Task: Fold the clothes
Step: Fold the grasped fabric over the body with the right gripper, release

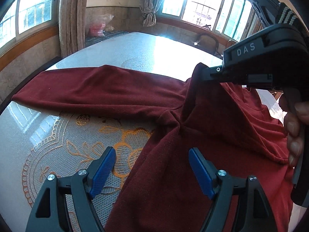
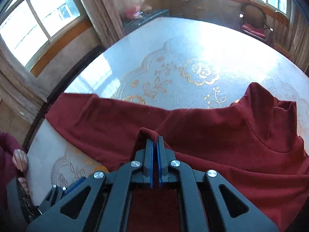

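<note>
A dark red long-sleeved garment (image 1: 193, 154) lies on the round table (image 1: 38, 131), one sleeve (image 1: 87, 90) stretched out to the left. My left gripper (image 1: 152, 166) is open, its blue pads either side of the garment's left edge, low over the cloth. My right gripper (image 1: 200, 71) enters from the right in the left wrist view and lifts a pinched peak of the fabric. In the right wrist view the right gripper (image 2: 154, 141) is shut on a fold of the red garment (image 2: 212, 131), raised above the table (image 2: 173, 58).
The table has a white cover with gold floral patterns and reaches to a dark rim at the left (image 2: 40, 104). Windows, curtains (image 1: 71, 19), a pink bag (image 1: 98, 27) and a chair (image 2: 255, 23) stand beyond the table. A hand (image 2: 19, 158) shows at lower left.
</note>
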`<state>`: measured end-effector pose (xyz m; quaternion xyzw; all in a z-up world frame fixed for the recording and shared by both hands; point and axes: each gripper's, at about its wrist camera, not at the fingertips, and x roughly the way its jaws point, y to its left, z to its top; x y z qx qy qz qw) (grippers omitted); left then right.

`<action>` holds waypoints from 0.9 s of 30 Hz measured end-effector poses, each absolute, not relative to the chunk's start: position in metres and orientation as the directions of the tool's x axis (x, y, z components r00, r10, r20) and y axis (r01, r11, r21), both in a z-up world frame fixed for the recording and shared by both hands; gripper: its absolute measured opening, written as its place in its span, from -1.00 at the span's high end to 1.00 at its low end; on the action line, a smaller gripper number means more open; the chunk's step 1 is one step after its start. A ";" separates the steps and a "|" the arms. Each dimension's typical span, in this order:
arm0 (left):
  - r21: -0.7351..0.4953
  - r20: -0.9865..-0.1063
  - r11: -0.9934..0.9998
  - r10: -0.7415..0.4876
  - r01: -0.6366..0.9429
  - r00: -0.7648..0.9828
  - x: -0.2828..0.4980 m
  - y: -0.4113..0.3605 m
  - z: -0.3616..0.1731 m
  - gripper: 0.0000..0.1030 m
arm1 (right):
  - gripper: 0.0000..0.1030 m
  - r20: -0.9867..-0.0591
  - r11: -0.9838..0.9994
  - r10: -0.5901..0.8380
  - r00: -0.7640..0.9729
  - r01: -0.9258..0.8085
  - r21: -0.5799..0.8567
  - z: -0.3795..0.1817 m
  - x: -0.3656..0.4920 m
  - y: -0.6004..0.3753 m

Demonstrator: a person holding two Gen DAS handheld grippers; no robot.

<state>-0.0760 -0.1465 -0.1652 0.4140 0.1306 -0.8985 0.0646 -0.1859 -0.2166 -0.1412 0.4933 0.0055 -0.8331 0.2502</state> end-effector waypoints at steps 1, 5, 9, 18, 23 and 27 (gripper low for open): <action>-0.182 -0.761 -0.957 -0.007 0.224 -0.649 -0.076 -0.147 -0.165 -0.55 | 0.92 -0.819 -0.876 -0.418 -0.393 0.414 0.248 -0.142 -0.188 -0.219; -0.186 -0.760 -0.957 -0.005 0.224 -0.650 -0.076 -0.147 -0.165 -0.55 | 0.31 -0.851 -0.850 -0.402 -0.339 0.483 0.208 -0.160 -0.187 -0.236; -0.221 -0.749 -0.950 0.019 0.222 -0.662 -0.074 -0.150 -0.165 -0.55 | 0.31 -0.755 -0.884 -0.414 -0.508 0.421 0.203 -0.132 -0.169 -0.196; -0.172 -0.764 -0.933 -0.075 0.315 -0.641 -0.065 -0.157 -0.165 -0.54 | 0.72 -0.841 -0.766 -0.449 -0.301 0.614 0.189 -0.161 -0.140 -0.210; -0.152 -0.771 -0.917 -0.123 0.368 -0.625 -0.052 -0.169 -0.165 -0.53 | 0.72 -0.845 -0.701 -0.496 -0.200 0.667 0.254 -0.171 -0.127 -0.213; -0.132 -0.722 -0.932 -0.142 0.337 -0.677 -0.053 -0.156 -0.148 -0.52 | 0.69 -0.755 -0.751 -0.581 -0.304 0.557 0.354 -0.147 -0.123 -0.160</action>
